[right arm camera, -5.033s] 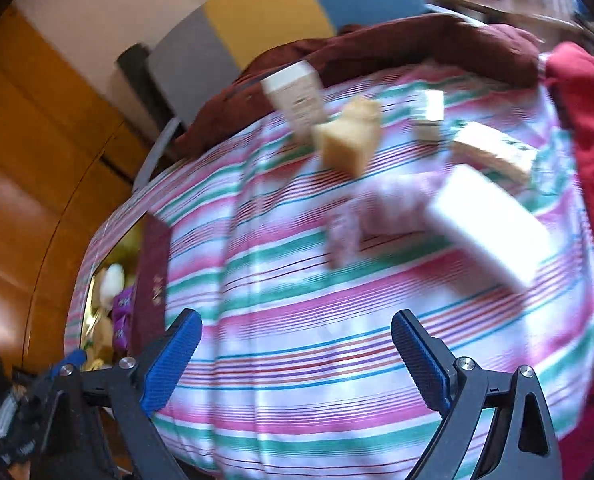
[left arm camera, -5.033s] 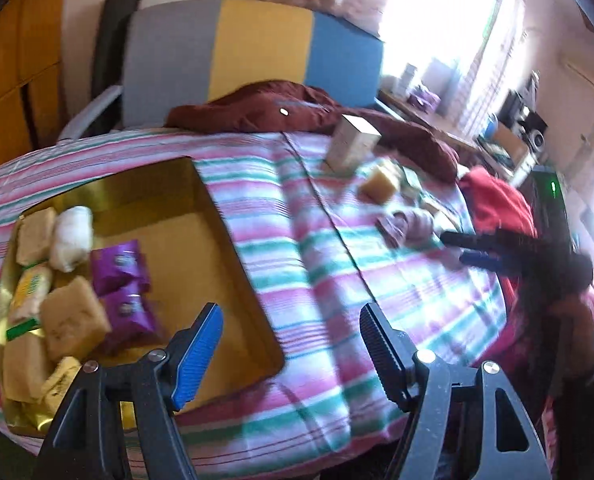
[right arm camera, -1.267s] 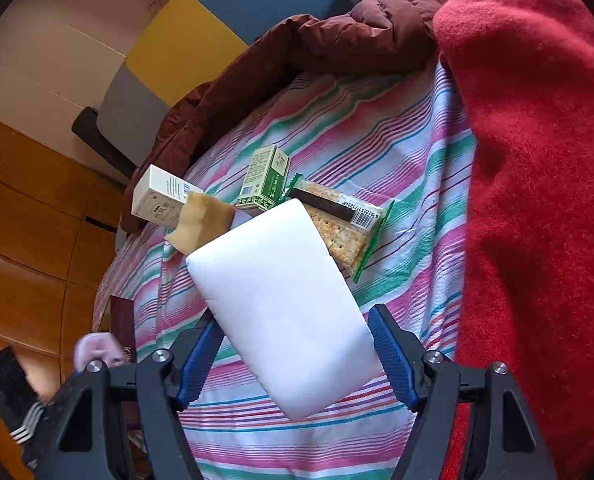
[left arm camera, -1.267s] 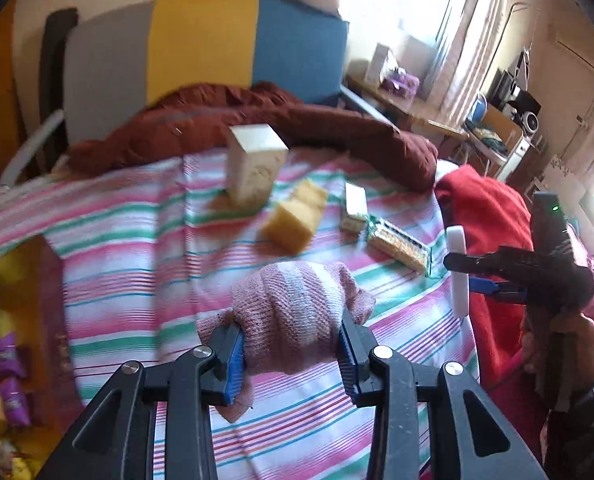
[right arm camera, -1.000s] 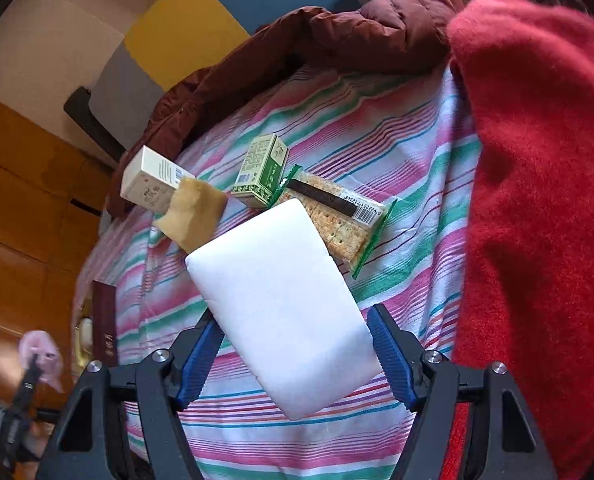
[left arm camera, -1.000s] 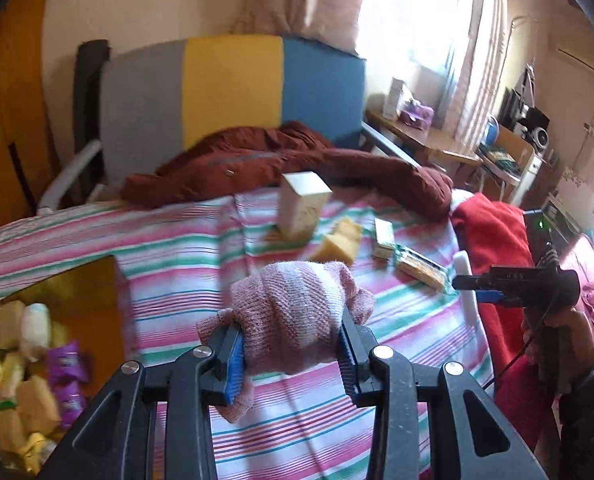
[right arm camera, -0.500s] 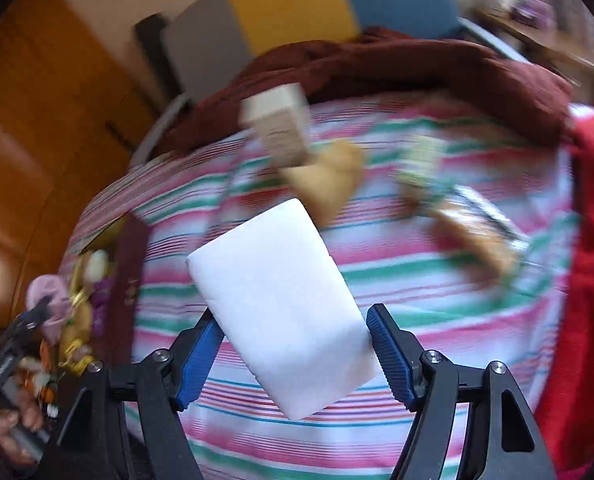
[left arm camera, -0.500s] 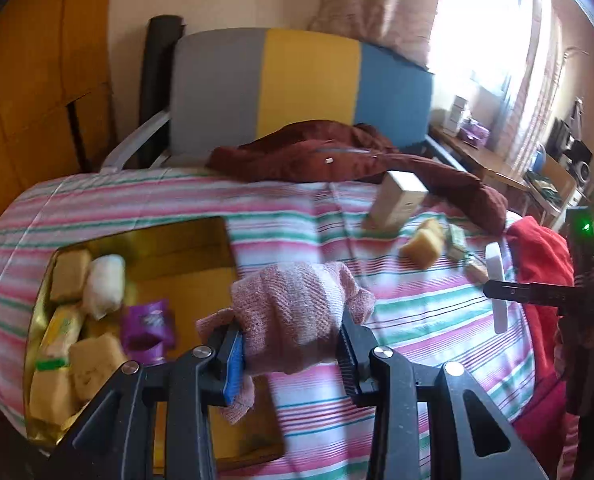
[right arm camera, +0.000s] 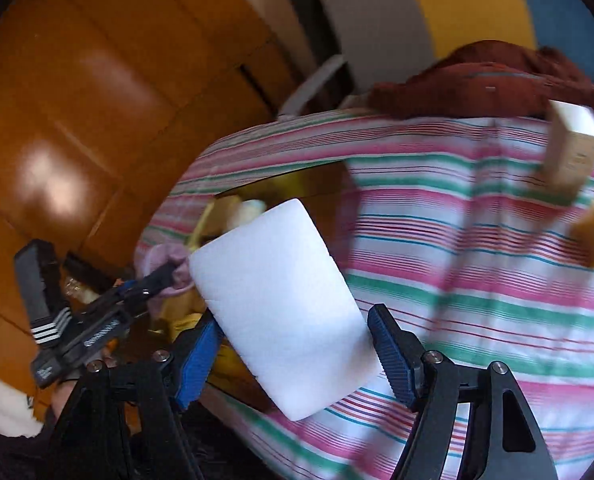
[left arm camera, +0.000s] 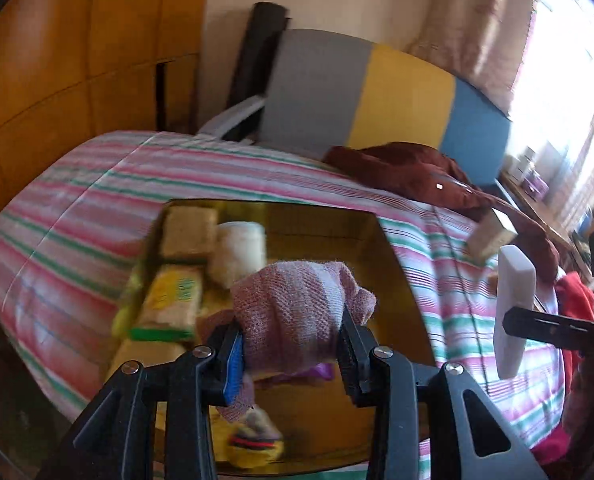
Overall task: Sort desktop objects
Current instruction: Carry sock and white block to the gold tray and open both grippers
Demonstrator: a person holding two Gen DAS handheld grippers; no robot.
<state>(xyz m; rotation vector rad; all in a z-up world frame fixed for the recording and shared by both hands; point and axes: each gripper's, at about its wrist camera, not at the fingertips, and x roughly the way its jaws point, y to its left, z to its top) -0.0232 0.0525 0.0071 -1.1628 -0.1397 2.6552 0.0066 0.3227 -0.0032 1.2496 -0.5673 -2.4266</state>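
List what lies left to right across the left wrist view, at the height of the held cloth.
Green-edged yellow packet → pink knitted cloth in the left gripper → bare gold tray floor → white block.

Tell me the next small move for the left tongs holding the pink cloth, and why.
Probably lower the left tongs a little and release. They are shut on the pink knitted cloth, which hangs over the gold tray, above a bare stretch of its floor beside the packets already sorted there. The right tongs grip the white block off to the side, not yet over the tray.

Pink knit cloth [left arm camera: 293, 316]; white block [right arm camera: 285, 308]; gold tray [left arm camera: 389, 276].
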